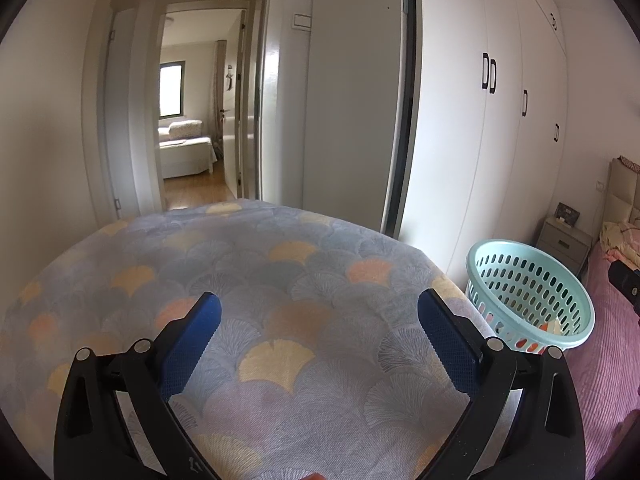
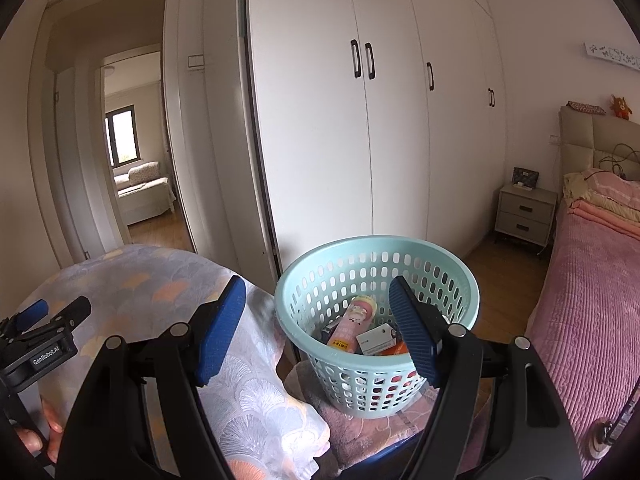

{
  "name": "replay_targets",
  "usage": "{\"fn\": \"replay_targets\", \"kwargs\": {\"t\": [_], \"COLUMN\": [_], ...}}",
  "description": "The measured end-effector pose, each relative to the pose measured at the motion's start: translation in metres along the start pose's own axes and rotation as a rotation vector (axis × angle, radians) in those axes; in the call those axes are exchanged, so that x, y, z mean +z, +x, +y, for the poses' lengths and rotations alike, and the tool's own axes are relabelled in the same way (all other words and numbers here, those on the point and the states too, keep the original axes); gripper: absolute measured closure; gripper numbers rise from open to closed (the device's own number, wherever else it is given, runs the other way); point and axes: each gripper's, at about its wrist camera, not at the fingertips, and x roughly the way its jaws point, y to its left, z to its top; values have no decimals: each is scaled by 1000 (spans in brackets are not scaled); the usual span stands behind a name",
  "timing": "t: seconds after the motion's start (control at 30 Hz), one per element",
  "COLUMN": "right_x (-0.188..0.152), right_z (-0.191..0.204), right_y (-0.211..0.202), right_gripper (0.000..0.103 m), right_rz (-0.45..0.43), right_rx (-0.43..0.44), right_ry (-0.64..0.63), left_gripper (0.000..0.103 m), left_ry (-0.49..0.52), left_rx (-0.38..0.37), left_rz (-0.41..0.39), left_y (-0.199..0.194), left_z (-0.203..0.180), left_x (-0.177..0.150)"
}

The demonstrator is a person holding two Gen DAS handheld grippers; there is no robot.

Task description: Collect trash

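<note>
A: What's on the left?
B: The left gripper (image 1: pixel 319 312) hovers over the fan-patterned cover (image 1: pixel 256 280), jaws spread wide with nothing between them.
A: And to the right?
B: The right gripper (image 2: pixel 318 312) is also spread wide and empty, held near the mint basket (image 2: pixel 468 292). The trash (image 2: pixel 354 326), a pink tube and small packets, lies inside the basket, just right of the cover.
</note>
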Motion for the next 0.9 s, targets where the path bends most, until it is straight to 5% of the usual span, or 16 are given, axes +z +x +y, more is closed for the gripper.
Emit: {"fn": "replay_targets", "kwargs": {"t": [0.9], "right_x": [-1], "right_z": [0], "right_y": [2], "right_gripper": [33], "right_rz": [6], "right_rx": [9], "right_ry": [-10], "left_gripper": [7], "left_ry": [9], "left_rx": [1], "left_rz": [-4], "left_y": [-1], "left_z": [-2], "left_x": [-2]}}
